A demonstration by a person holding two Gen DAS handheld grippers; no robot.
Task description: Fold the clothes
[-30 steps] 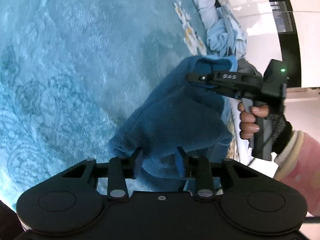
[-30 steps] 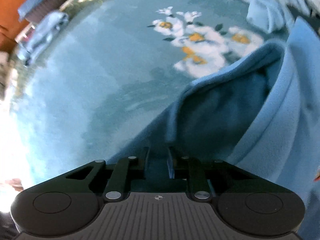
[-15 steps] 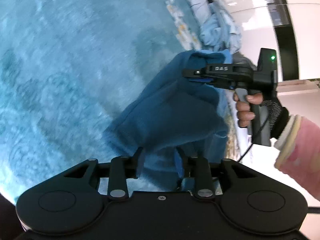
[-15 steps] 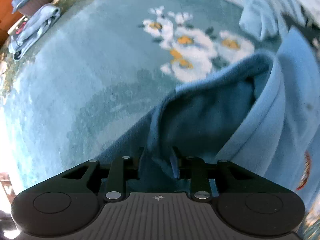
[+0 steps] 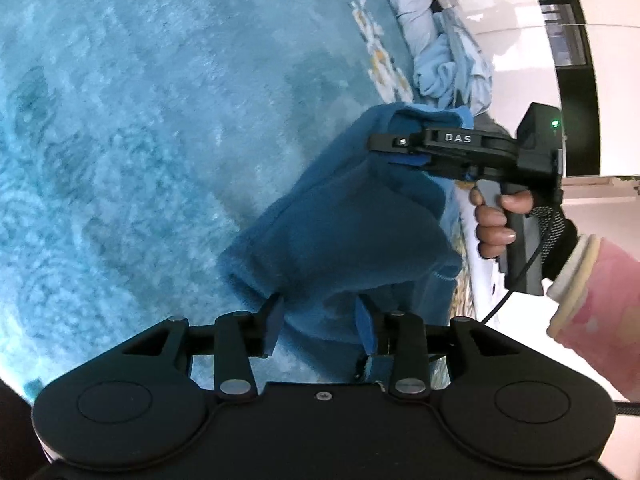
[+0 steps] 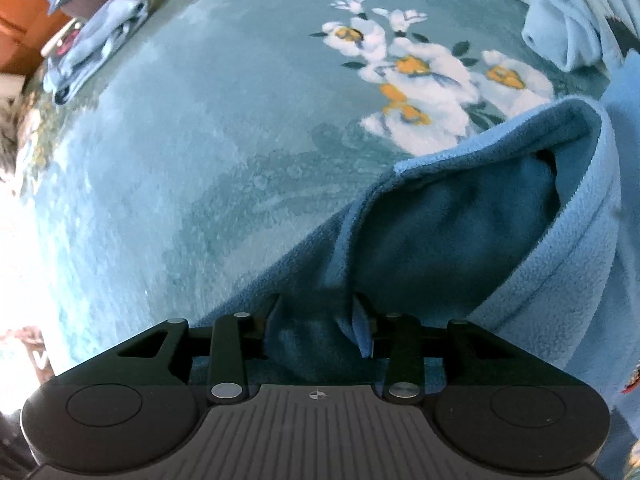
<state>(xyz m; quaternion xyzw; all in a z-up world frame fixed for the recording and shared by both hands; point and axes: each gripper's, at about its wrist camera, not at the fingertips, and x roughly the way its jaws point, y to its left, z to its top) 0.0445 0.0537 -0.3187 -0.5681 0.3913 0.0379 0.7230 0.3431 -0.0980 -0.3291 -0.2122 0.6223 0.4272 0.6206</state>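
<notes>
1. The left gripper has just been opening; its jaws stand apart with the blue fleece garment bunched between them, and the pads no longer look to press the cloth.
2. The right gripper has likewise just been opening. A fold of the same garment sits between its jaws and drapes against the right-hand finger; whether any pinch is left, I cannot tell for sure, but the jaws look spread.
3. In the left wrist view the right gripper shows at the garment's far edge, with the person's hand on its handle and a pink sleeve behind.
4. The garment hangs slack between the two grippers, above a teal carpet with a white flower pattern.
5. My judgement: this looks like a release after one fold or a set-down; the garment is still bulky and not yet a neat flat stack.
6. More is left: a crumpled pale blue cloth lies far right, and another bundle lies at the far left edge of the carpet.
</notes>
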